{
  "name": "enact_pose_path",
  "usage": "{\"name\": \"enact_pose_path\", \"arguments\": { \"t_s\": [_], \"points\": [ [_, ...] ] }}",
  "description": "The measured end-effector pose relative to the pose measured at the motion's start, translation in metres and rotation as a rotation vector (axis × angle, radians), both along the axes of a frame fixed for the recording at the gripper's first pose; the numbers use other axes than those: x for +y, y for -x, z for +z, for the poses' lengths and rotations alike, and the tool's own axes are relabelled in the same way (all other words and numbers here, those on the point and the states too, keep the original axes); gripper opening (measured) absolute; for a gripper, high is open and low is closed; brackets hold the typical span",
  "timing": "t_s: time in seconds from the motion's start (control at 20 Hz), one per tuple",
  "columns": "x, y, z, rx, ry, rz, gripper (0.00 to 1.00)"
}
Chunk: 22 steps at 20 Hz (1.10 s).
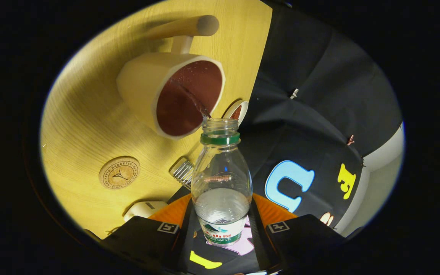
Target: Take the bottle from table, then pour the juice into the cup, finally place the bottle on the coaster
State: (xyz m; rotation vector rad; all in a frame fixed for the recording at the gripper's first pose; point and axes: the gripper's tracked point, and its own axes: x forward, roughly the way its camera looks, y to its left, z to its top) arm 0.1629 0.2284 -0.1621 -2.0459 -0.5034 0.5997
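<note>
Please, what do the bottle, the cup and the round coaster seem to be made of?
Bottle, held between the jaws: clear, glossy plastic by the look; the liquid shows through it.
Cup: cream outside, dark inside, smooth; ceramic or plastic, I cannot tell.
Coaster: pale, matte disc with a printed ring, probably cork or wood.

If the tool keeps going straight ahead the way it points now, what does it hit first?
Likely the cup: the tool holds the bottle, whose open mouth sits at the cup's rim. Depth is unclear.
</note>
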Motion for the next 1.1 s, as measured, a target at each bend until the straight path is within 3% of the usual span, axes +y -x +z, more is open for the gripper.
{"name": "enact_pose_path", "arguments": {
  "t_s": [0.75, 1.1],
  "points": [
    [0.008, 0.01, 0.005, -0.074, 0.121, 0.108, 0.69],
    [0.007, 0.003, 0.005, -0.076, 0.153, 0.104, 0.69]
  ]
}}
